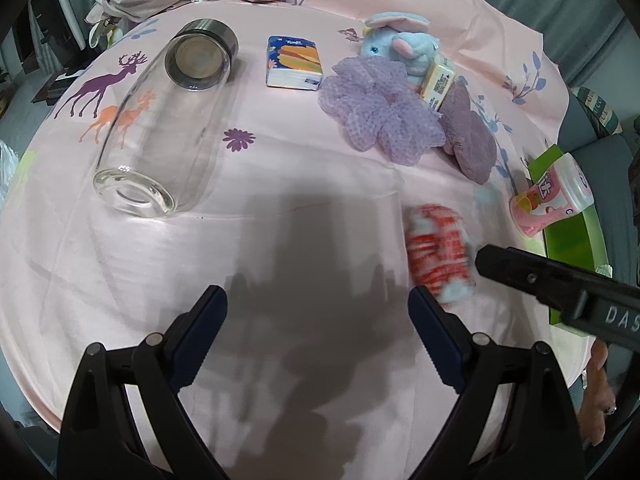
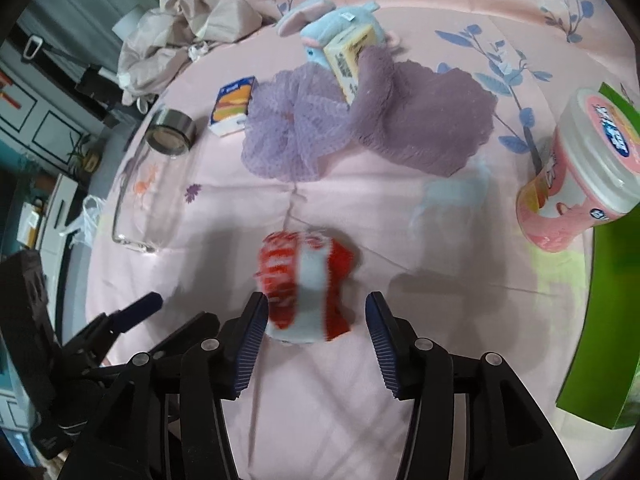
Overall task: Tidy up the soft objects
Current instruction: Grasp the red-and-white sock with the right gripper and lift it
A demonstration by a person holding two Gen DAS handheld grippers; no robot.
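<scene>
Red-and-white soft rolled bundle between the spread jaws of the right hand-held gripper [image 2: 316, 332] on the pink printed sheet [image 2: 400, 360].

In the right wrist view the red-and-white bundle [image 2: 306, 284] lies blurred at 12 o'clock of the jaws, with a gap to the right pad. The left hand-held gripper [image 1: 316, 320] is spread wide over bare sheet, holding nothing. At 12 o'clock of the bundle sit a purple mesh bath pouf [image 2: 292, 128], a purple plush cloth [image 2: 432, 120] and a blue plush elephant [image 2: 340, 20]; a clear glass bottle [image 2: 156, 184] lies at 10 o'clock.
</scene>
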